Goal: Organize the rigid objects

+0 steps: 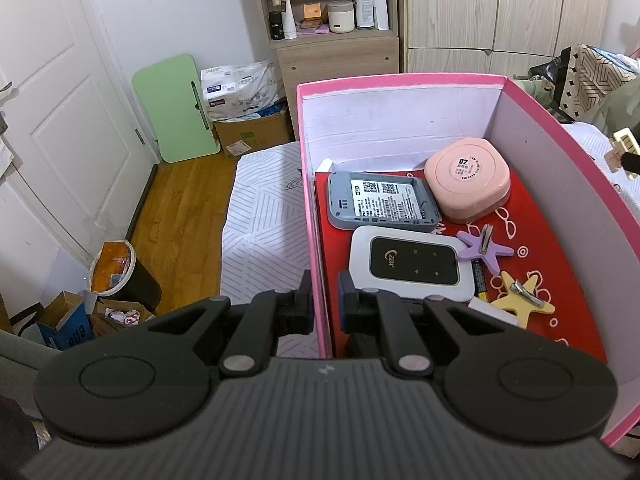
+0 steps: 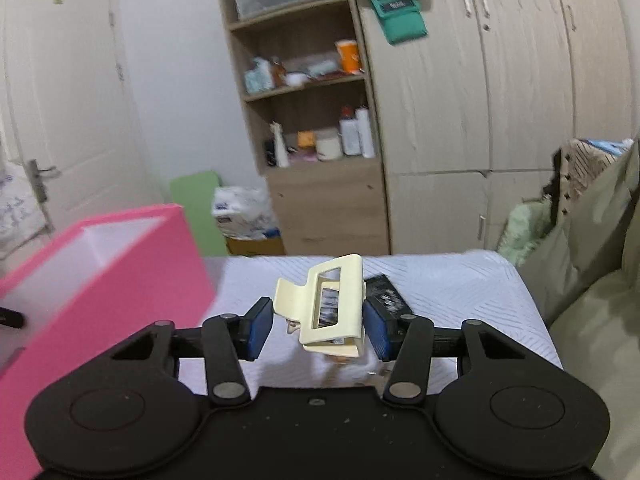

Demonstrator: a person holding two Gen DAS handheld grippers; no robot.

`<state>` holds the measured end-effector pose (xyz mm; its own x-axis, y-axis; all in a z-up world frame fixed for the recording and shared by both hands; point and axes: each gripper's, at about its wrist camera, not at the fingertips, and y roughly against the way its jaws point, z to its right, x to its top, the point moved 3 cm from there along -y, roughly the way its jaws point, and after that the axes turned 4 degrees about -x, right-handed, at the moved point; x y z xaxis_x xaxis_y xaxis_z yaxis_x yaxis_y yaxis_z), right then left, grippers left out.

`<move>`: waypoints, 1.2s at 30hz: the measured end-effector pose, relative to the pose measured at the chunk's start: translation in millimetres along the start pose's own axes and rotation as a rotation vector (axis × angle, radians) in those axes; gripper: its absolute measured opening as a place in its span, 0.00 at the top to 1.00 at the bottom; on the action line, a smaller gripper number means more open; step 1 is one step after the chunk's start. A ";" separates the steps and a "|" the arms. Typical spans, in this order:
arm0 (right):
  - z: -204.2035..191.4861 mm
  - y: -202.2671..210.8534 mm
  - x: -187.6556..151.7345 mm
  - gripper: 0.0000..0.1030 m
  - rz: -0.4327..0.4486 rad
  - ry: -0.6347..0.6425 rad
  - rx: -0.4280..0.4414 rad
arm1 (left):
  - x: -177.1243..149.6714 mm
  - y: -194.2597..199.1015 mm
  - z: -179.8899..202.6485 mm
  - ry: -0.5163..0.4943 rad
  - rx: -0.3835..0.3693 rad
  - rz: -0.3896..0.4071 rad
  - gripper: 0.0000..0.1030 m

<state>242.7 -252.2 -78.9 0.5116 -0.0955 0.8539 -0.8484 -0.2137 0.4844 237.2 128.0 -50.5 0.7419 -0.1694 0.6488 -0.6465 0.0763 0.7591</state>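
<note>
Pink cardboard box (image 1: 400, 80) w/ white inner walls and a red patterned floor sits on a white quilted bed cover (image 1: 264, 216). Left gripper (image 1: 325, 304) is clamped onto the box's near-left wall, one finger outside, one inside, pads pinching the thin pink edge.

Inside the box: a grey rectangular plastic device shell w/ a printed label (image 1: 380, 200) at the back left, a round-cornered pink plastic case marked "02" (image 1: 466, 178) just beside it at the back right, a white pocket router w/ black face (image 1: 412, 266) in front of the grey shell. A purple star-shaped hair clip (image 1: 484, 248) lies right of the router, a yellow star-shaped hair clip (image 1: 520, 300) nearer the front, and a black-and-yellow battery (image 1: 479, 280) lies between router and the stars.

Right gripper (image 2: 318, 328) holds a cream plastic claw hair clip (image 2: 324, 300) off the bed; blue pads sit on either side of it, right pad touching, left pad's contact looks close but blur makes it hard to tell. A small black flat packet (image 2: 384, 292) lies on the cover just behind the clip. Pink box is left of this gripper in the right wrist view, apart from the clip.
</note>
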 end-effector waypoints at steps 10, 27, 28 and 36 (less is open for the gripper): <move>-59.8 52.9 26.3 0.46 -0.031 -0.086 0.548 | -0.4 -1.6 -1.6 0.015 -0.012 0.004 0.91; -186.9 -14.2 41.5 0.58 -0.667 0.383 0.785 | -2.1 1.0 -2.0 0.022 -0.016 0.021 0.91; -189.5 -15.9 39.9 0.59 -0.670 0.409 0.759 | -2.2 1.0 -1.6 0.019 -0.015 0.020 0.91; -164.6 5.9 51.3 0.59 -0.516 0.340 0.714 | -2.0 3.5 -1.2 0.019 -0.022 0.018 0.91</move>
<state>241.5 -98.3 -0.9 0.6381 0.4413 0.6310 -0.1868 -0.7063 0.6828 233.6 129.8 -49.1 0.7333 -0.1495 0.6632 -0.6560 0.1006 0.7480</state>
